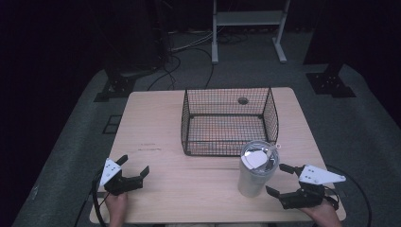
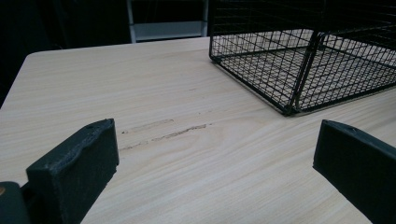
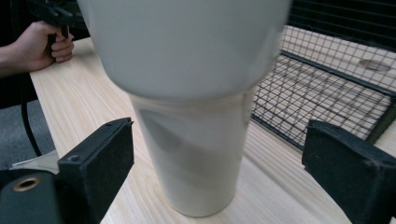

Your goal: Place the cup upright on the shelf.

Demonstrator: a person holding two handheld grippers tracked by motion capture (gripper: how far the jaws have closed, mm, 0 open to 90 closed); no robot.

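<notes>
A tall white tumbler (image 1: 255, 172) with a clear lid stands upright on the wooden table (image 1: 156, 137), just in front of a black wire basket (image 1: 229, 122). My right gripper (image 1: 280, 179) is open at the tumbler's right side, jaws wide and not touching it. In the right gripper view the tumbler (image 3: 191, 116) stands between the two spread jaws, close ahead. My left gripper (image 1: 133, 167) is open near the table's front left, with bare wood between its jaws. The left gripper view shows the basket (image 2: 303, 60) ahead to the right.
The wire basket holds nothing. A round hole (image 1: 243, 100) sits in the tabletop behind it. The table edge runs close under both hands. Beyond the table lie grey floor, cables and a white stand (image 1: 248, 28).
</notes>
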